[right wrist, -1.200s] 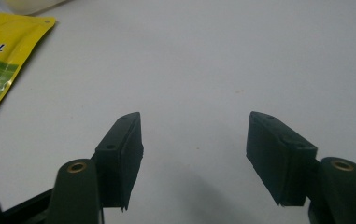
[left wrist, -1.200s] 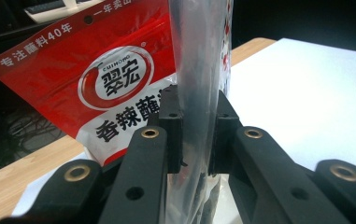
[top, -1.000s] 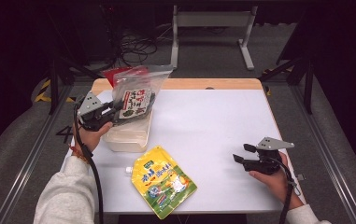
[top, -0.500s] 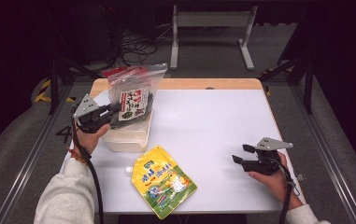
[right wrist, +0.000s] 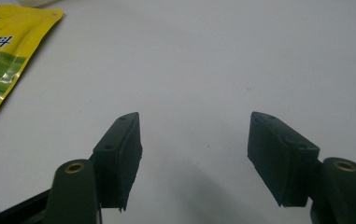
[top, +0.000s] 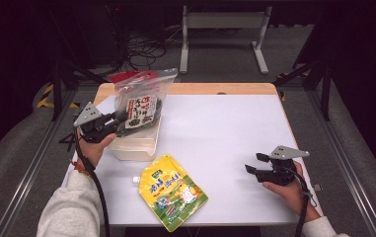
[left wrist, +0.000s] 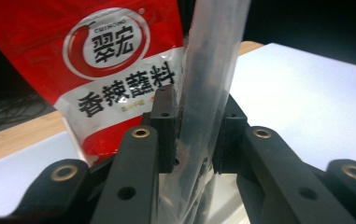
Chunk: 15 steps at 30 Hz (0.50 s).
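Note:
My left gripper (top: 118, 120) is shut on a clear plastic bag (top: 143, 101) with dark contents and a printed label, held up above a translucent tub (top: 135, 145) at the table's left. In the left gripper view the clear bag (left wrist: 208, 70) is pinched between the jaws (left wrist: 194, 128), and a red pouch (left wrist: 96, 60) with white print stands right behind it. My right gripper (top: 253, 163) rests low at the table's right, open, nothing between its fingers (right wrist: 119, 154). A yellow spouted pouch (top: 173, 190) lies flat near the front edge.
The white table top (top: 225, 133) has a wooden strip (top: 215, 89) along its far edge. The yellow pouch (right wrist: 3, 51) lies to the left of the right gripper's jaws. Dark floor, cables and a metal stand lie beyond the table.
The left gripper has lifted the clear bag a little higher and drawn it left over the tub. The right gripper has stayed put.

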Tool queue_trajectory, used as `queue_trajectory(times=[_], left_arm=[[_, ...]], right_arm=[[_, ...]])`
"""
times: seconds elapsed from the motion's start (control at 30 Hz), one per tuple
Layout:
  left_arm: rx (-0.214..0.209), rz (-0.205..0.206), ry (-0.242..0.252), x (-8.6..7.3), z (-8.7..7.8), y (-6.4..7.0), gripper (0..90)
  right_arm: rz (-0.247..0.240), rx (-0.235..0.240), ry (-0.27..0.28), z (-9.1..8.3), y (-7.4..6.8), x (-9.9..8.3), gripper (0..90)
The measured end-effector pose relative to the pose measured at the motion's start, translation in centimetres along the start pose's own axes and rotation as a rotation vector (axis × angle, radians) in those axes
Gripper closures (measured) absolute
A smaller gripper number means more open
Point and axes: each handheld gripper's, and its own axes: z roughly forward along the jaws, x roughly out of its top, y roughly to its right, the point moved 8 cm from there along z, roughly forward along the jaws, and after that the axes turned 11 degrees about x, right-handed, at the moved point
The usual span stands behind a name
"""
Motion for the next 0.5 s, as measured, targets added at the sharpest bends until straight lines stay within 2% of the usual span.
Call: queue_trajectory(times=[0.07, 0.1, 0.13, 0.17, 0.2, 0.23, 0.27, 0.33, 0.43, 0.5], left_arm=[[0.031, 0.020, -0.028, -0.4, -0.1, -0.1, 68.9], [0.054, 0.041, -0.058, -0.7, -0.1, -0.2, 63.8], [0.059, 0.066, -0.088, -1.2, -0.2, -0.2, 59.6], [0.059, 0.066, -0.088, -1.2, -0.2, -0.2, 60.7], [0.061, 0.095, -0.109, -2.0, -0.8, -0.2, 62.6], [0.061, 0.095, -0.109, -2.0, -0.8, -0.2, 65.8], [0.076, 0.126, -0.136, -2.4, -1.1, -0.4, 67.4], [0.088, 0.161, -0.152, -2.6, -1.3, -0.4, 71.6], [0.081, 0.176, -0.159, -2.7, -1.3, -0.4, 77.1], [0.094, 0.178, -0.157, -2.7, -1.0, -0.4, 78.8]], right_arm=[[0.002, 0.000, -0.005, 0.1, 0.0, -0.1, 34.7], [0.000, 0.003, -0.006, 0.1, 0.0, -0.1, 34.6], [-0.003, 0.003, -0.009, 0.1, 0.0, -0.1, 34.5], [-0.002, 0.004, -0.010, 0.1, 0.0, -0.1, 34.5], [-0.001, 0.005, -0.009, 0.1, 0.0, -0.1, 34.5], [-0.001, 0.005, -0.009, 0.1, 0.0, -0.1, 34.5], [0.000, 0.004, -0.010, 0.1, 0.0, -0.1, 34.5], [0.000, 0.005, -0.011, 0.1, 0.0, -0.1, 34.4], [-0.005, 0.010, -0.014, 0.2, -0.2, 0.0, 34.1], [-0.005, 0.010, -0.015, 0.2, -0.2, 0.0, 34.1]])
